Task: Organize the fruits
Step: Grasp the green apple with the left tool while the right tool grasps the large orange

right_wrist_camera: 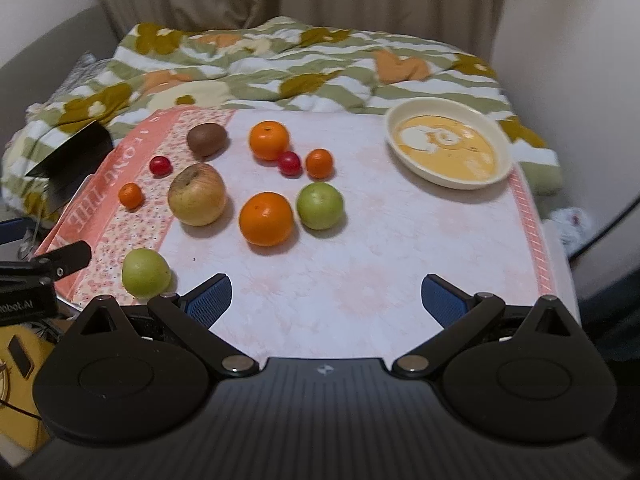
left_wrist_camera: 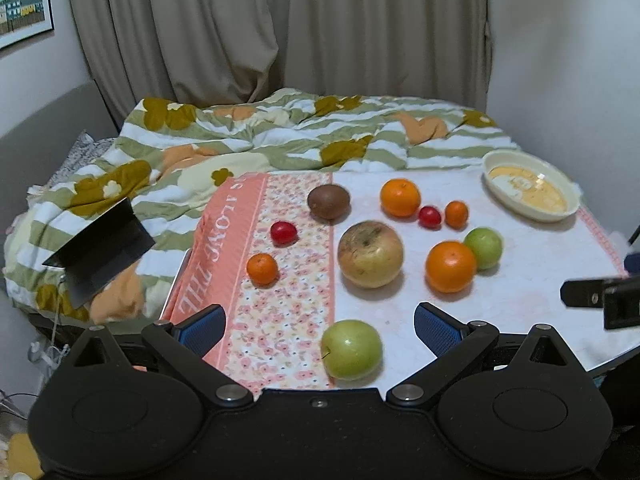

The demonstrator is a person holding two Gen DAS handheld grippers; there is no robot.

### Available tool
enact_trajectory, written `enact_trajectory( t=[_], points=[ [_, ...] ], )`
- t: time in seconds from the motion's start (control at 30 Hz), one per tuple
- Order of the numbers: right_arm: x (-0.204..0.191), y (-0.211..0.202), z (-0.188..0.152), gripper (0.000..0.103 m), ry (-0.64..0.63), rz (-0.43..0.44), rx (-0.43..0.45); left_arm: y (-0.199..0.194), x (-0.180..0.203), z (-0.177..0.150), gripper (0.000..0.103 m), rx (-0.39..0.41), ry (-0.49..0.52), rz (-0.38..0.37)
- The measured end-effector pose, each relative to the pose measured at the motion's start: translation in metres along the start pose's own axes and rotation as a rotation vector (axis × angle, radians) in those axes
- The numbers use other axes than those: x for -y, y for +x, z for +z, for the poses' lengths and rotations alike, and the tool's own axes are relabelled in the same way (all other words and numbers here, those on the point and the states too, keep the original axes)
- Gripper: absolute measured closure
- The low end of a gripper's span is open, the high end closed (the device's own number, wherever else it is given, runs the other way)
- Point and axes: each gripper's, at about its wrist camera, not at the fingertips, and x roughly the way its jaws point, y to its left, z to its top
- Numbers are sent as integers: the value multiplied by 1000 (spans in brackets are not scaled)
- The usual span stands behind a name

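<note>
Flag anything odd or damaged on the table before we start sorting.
The big yellowish apple has brown, blotchy skin around its stem, so it looks bruised or past its best. The other fruit looks sound, just scattered loose on the cloth; the dish holds no fruit. Nothing spilled.

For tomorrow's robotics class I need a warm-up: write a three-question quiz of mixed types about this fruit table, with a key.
1. True or false: the bowl already holds fruit.
2. Multiple choice: which fruit lies nearest the left gripper? A) the kiwi B) a green apple C) a cherry tomato
3. Fill in: both the left gripper and the right gripper are ____ and hold nothing.

Key: 1 false, the bowl shows only its printed yellow inside; 2 B; 3 open.
</note>
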Motion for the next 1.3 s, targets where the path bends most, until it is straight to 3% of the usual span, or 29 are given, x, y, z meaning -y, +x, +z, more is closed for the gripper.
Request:
enact_trajectory(
  t=[0.23,0.4,0.5,0.57,0.83,1.0,1.3],
  points=[
    [-2,49,1,0,-85,86,1,33,9,-20,1,-32,6,51],
    [-9,79,4,0,-85,139,1,56,9,-34,3,-66,-24,45],
    [-16,95,6,0,-92,156,2,68,11,-39,12,-84,-29,32],
    [-20,104,7,0,-86,165,3,75,14,-41,12,-97,-30,30],
    [-33,131,14,1,-51,179,-5,92,24,-44,24,-98,-21,11],
    [-40,140,17,8,-39,164,-9,98,24,-43,41,-101,-27,-29],
    [-45,152,21,9,-4,135,-7,96,21,-45,42,-92,-34,-51]
  ],
)
